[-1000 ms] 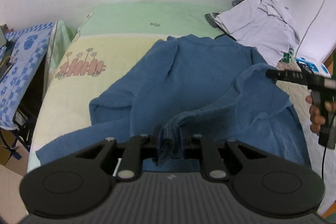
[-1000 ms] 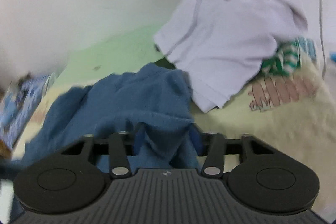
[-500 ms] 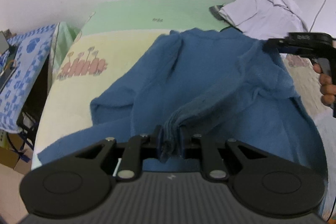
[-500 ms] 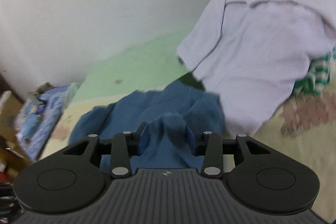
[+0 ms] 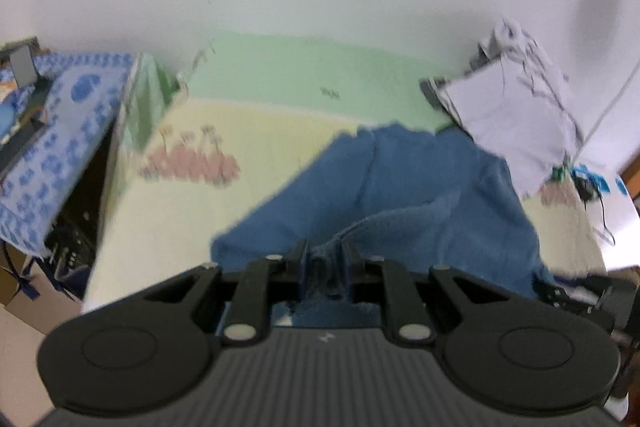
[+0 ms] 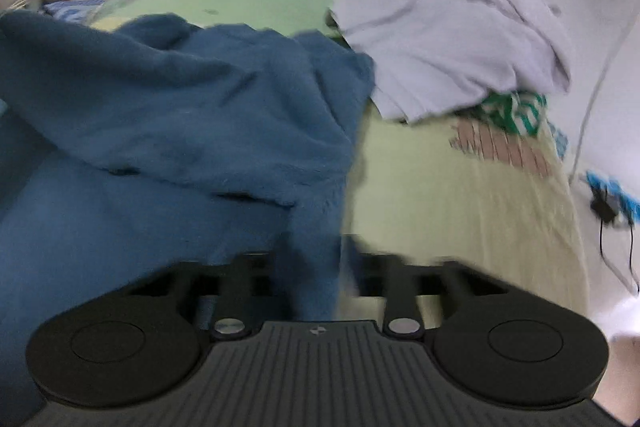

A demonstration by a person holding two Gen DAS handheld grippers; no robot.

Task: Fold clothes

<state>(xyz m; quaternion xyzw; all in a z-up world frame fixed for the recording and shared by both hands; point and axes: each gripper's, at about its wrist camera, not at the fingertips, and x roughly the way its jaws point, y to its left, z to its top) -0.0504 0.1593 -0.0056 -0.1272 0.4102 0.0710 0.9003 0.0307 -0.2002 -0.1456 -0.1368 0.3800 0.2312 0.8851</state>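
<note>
A blue fleece garment (image 5: pixel 404 187) lies rumpled on the bed, its far edge near the green band of the sheet. My left gripper (image 5: pixel 325 259) is shut on a bunched fold of its near edge. In the right wrist view the same blue garment (image 6: pixel 192 115) fills the left half, folded over itself, and my right gripper (image 6: pixel 316 259) is shut on a hanging strip of it. The fingers are motion-blurred there. The right gripper's black body (image 5: pixel 576 303) shows low at the right edge of the left wrist view.
A pile of white clothes (image 6: pixel 452 39) sits at the bed's far right corner, over a green-striped item (image 6: pixel 516 111). The yellow-green bedsheet (image 5: pixel 224 131) has a pink fence print. A blue patterned cloth (image 5: pixel 60 131) covers furniture left of the bed. A cable (image 6: pixel 600 75) hangs on the right wall.
Both grippers have drawn back toward the bed's near edge, pulling the blue garment with them. The right gripper dropped from high at the right to low beside the left one. Both stay shut.
</note>
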